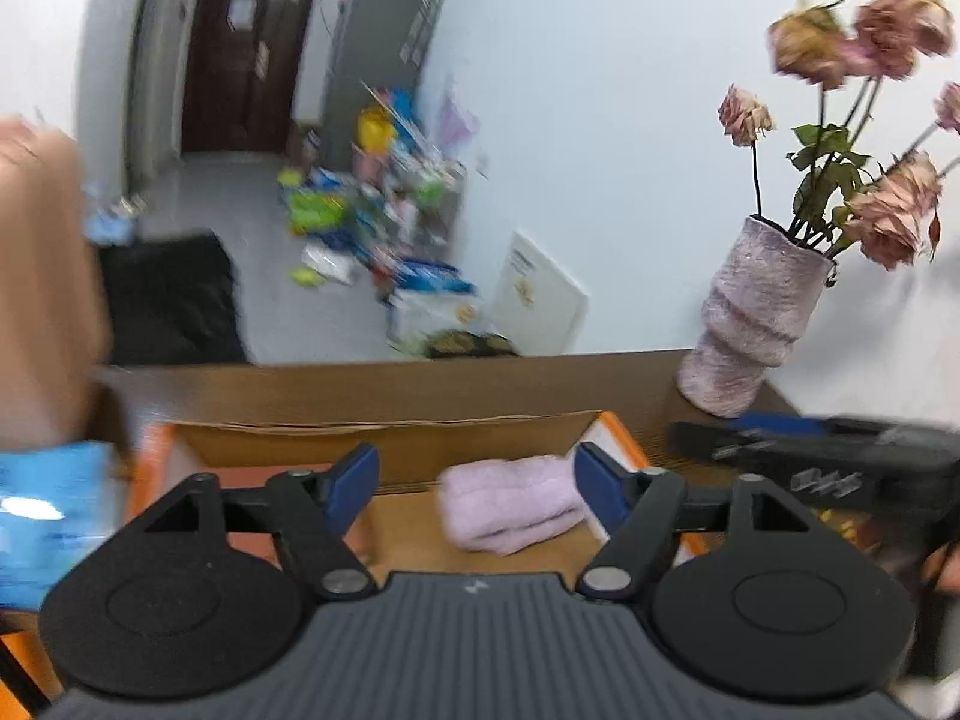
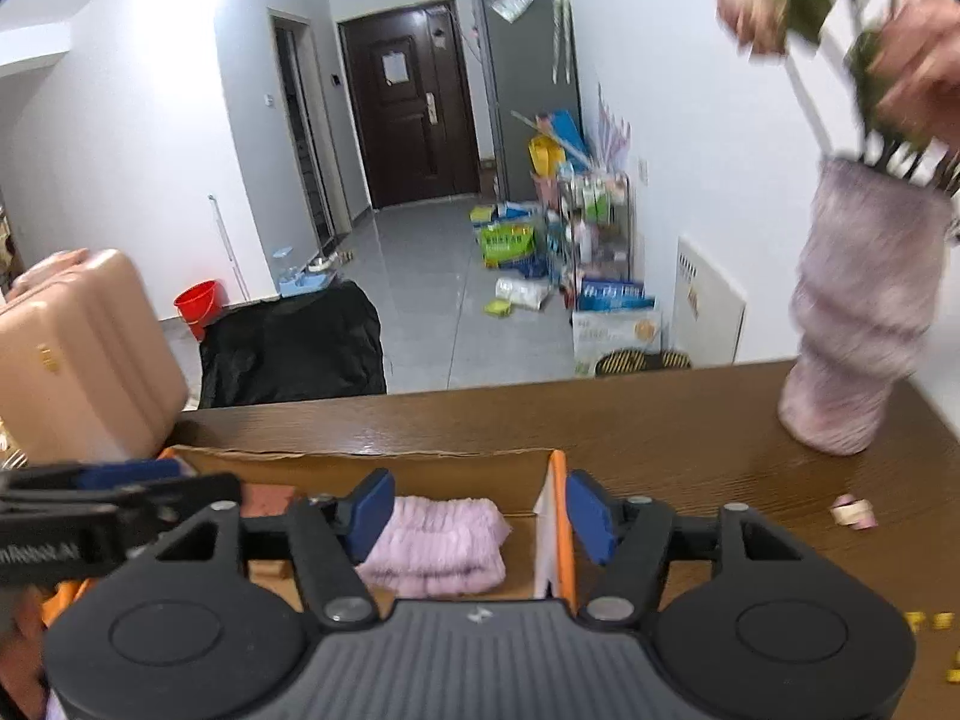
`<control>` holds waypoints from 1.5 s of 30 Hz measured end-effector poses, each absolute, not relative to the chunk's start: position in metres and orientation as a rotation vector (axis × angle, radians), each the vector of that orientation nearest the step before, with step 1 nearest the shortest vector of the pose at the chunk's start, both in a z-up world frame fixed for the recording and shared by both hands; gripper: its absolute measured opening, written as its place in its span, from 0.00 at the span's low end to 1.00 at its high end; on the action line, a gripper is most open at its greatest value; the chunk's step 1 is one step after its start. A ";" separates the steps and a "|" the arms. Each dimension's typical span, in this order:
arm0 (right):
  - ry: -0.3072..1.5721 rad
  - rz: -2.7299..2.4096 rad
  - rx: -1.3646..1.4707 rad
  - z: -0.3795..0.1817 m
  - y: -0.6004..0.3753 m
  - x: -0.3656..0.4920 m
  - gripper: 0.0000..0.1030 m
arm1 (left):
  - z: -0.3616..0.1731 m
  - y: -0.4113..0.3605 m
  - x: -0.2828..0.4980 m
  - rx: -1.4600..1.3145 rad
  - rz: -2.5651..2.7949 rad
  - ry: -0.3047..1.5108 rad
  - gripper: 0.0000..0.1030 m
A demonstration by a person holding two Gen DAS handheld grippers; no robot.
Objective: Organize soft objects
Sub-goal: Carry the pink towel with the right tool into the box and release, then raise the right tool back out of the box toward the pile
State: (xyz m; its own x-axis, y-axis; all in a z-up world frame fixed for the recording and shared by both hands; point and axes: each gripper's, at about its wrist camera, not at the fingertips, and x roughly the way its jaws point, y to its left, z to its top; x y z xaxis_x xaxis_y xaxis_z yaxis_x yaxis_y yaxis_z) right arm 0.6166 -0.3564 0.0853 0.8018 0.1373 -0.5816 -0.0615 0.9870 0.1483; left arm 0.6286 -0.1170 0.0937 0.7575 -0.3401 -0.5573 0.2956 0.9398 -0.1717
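A folded pink fluffy towel [image 1: 510, 504] lies inside an open cardboard box [image 1: 384, 426] with orange edges on a brown wooden table. It also shows in the right wrist view [image 2: 435, 546], in the same box [image 2: 360, 462]. My left gripper [image 1: 474, 489] is open and empty, held above the box with the towel between and beyond its blue fingertips. My right gripper [image 2: 480, 513] is open and empty above the box's right wall [image 2: 558, 516]. The right gripper shows at the right of the left wrist view [image 1: 840, 456]; the left gripper shows at the left of the right wrist view [image 2: 108, 498].
A pink textured vase [image 1: 750, 324] with dried roses stands at the table's back right, also in the right wrist view [image 2: 858, 336]. A small pink scrap [image 2: 852, 510] lies on the table [image 2: 660, 420]. A tan suitcase [image 2: 78, 354] stands left. Floor clutter lies beyond the table.
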 end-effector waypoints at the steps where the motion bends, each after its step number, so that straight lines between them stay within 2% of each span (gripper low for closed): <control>1: 0.620 0.099 0.113 0.092 -0.358 0.604 0.68 | 0.099 -0.110 0.613 -0.040 -0.312 0.591 0.80; 5: 0.559 0.062 0.055 0.113 -0.361 0.545 0.78 | 0.116 -0.092 0.552 0.081 -0.184 0.492 0.84; 10: 0.463 0.055 0.016 0.130 -0.353 0.464 0.80 | 0.133 -0.063 0.473 0.079 -0.117 0.409 0.90; 12: 0.408 0.063 -0.001 0.132 -0.347 0.422 0.84 | 0.132 -0.053 0.431 0.113 -0.083 0.346 0.94; 17: 0.305 0.086 -0.045 0.107 -0.326 0.319 0.90 | 0.104 -0.035 0.319 0.160 -0.044 0.261 0.99; 27: 0.386 0.172 0.094 0.036 -0.283 0.129 0.91 | 0.055 0.001 0.131 0.006 -0.038 0.286 1.00; 31: 0.444 0.178 0.171 0.015 -0.273 0.091 0.91 | 0.043 0.002 0.107 0.012 -0.041 0.341 1.00; 35: 0.469 0.175 0.122 0.008 -0.267 0.085 0.91 | 0.041 0.001 0.114 0.029 -0.023 0.336 1.00; 45: 0.482 0.107 0.154 0.002 -0.285 0.135 0.91 | 0.028 -0.017 0.165 -0.009 -0.084 0.416 1.00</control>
